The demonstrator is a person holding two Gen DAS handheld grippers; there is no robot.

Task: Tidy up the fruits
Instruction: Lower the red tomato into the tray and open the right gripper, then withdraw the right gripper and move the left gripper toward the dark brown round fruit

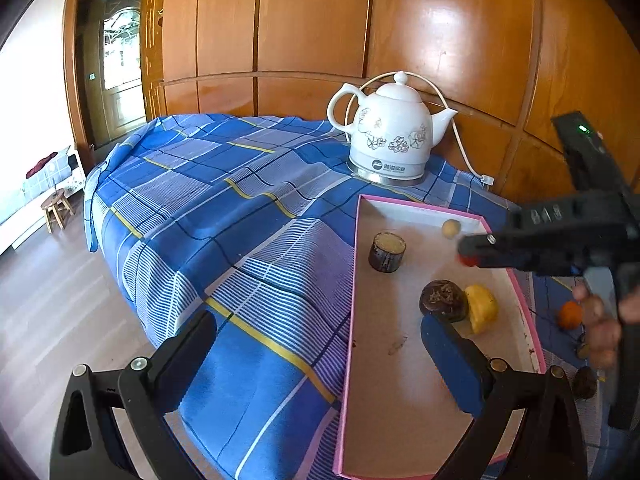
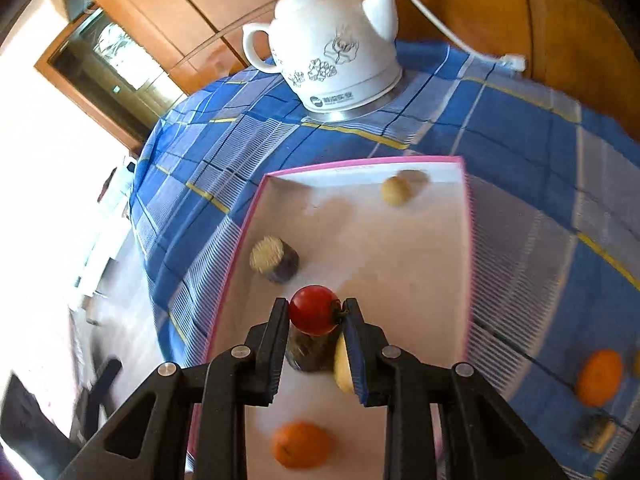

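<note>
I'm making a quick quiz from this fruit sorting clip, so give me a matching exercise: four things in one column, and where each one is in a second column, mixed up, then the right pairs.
Things:
1. red tomato
2. white kettle
3. small tan fruit
4. orange fruit

Places:
A. on the blue checked cloth, outside the pink-edged tray
B. between the right gripper fingers, above the tray
C. inside the tray, near its far wall
D. beyond the tray, by the wooden wall

Pairs: 1-B, 2-D, 3-C, 4-A
</note>
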